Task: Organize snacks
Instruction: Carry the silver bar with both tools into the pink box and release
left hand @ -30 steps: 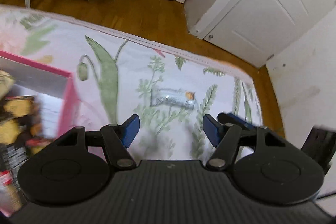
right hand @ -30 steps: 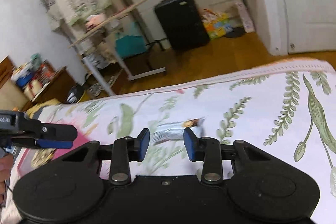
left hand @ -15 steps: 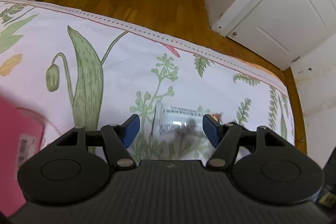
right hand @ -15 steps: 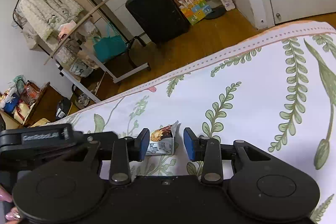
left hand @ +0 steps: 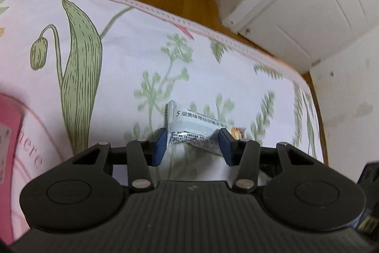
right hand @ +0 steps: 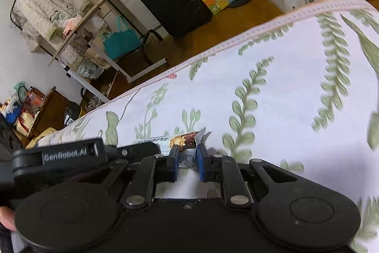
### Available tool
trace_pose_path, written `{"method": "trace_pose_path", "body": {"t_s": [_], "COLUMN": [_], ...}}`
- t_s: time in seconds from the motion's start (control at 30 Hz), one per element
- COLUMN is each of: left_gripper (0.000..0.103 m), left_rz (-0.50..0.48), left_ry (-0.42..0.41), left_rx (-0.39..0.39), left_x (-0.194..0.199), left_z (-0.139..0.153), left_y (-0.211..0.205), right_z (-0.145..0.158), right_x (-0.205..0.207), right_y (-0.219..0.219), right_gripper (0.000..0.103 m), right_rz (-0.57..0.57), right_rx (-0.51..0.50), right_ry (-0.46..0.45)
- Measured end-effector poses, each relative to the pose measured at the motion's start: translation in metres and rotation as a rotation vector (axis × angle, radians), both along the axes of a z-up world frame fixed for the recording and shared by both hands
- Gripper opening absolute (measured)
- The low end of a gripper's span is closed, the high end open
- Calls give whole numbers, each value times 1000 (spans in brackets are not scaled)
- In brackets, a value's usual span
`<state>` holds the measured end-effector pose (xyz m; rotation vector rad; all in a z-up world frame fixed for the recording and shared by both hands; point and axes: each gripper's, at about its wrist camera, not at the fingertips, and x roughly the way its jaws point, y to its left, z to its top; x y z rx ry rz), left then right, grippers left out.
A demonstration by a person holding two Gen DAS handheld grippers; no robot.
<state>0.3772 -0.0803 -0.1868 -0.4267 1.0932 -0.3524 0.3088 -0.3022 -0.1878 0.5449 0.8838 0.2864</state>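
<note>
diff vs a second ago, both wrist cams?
Both claws dropped onto the snack packet. Right claw has just closed on its picture end; left claw has just narrowed, pads against the printed end. Packet's left end now lifts. Floral cloth unchanged.

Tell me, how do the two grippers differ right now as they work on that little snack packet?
The right gripper has just closed narrowly on the snack packet at its brown printed end; the left gripper has also been closing, but stands wider, spanning the packet's white printed length. The right pads pinch the wrapper; the left pads sit at its two ends. Both have blue pads and black frames.
</note>
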Motion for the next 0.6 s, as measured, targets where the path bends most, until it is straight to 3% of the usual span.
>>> {"method": "trace_pose_path", "body": {"t_s": [0.13,0.43,0.6], "left_gripper": [46,42,38], "left_rz": [-18,-112,-133], "left_ry": [78,137,104], "left_rx": [-10,-10,24], "left_x": [-20,-87,-126], "left_z": [-2,9,24], "left_y": [0,8,14], "right_z": [5,24,35], "right_x": [-24,-87,-120], "right_y": [2,5,6], "right_gripper": [20,20,19], "right_rz": [-7,36,58], "right_rx": [-15,-58,-47], "right_ry": [32,79,61]}}
